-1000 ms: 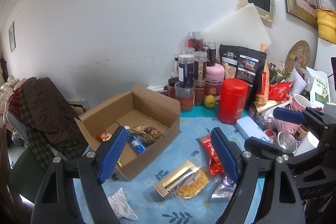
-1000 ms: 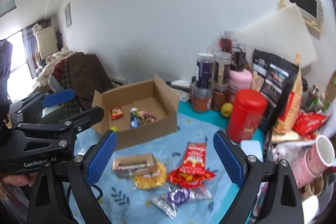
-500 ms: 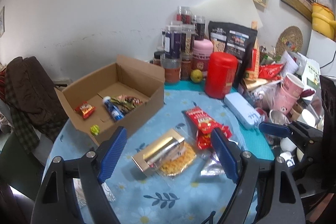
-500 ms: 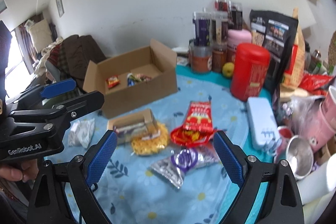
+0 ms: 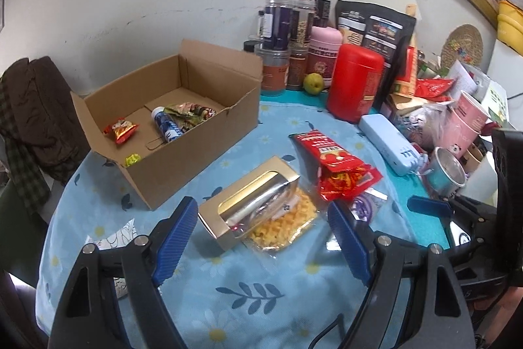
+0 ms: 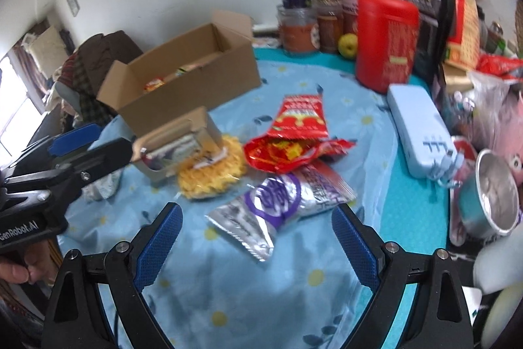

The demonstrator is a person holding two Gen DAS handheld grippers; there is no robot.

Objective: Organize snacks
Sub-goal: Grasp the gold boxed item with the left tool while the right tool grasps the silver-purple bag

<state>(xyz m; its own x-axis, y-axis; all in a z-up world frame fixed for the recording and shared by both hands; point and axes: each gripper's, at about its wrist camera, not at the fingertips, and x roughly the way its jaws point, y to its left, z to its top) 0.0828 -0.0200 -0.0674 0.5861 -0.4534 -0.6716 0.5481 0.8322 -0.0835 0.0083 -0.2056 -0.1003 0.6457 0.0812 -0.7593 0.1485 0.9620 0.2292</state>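
Observation:
An open cardboard box [image 5: 202, 146] [image 6: 196, 80] sits at the back left of the blue flowered tablecloth [image 5: 261, 283], with a few small snacks inside. In front of it lie a gold window box [image 5: 248, 201] [image 6: 176, 143], a clear bag of yellow snacks [image 5: 284, 228] [image 6: 209, 175], a red packet [image 5: 333, 162] [image 6: 294, 133] and a silver and purple packet [image 6: 274, 205]. My left gripper [image 5: 263, 241] hovers open just short of the gold box. My right gripper [image 6: 256, 244] hangs open just short of the silver packet. Both hold nothing.
Jars, a red canister [image 5: 353, 84], a black bag [image 5: 376, 31], a pale blue case [image 5: 389, 143], a metal cup [image 6: 493, 192] and pink mugs [image 5: 467, 120] crowd the back and right. A chair with dark clothes [image 5: 36, 107] stands left. A white packet [image 5: 111, 241] lies near the left edge.
Both grippers have dropped toward the table and tipped downward, so the loose snacks now sit closer and larger between the fingers. The jaws keep the same width.

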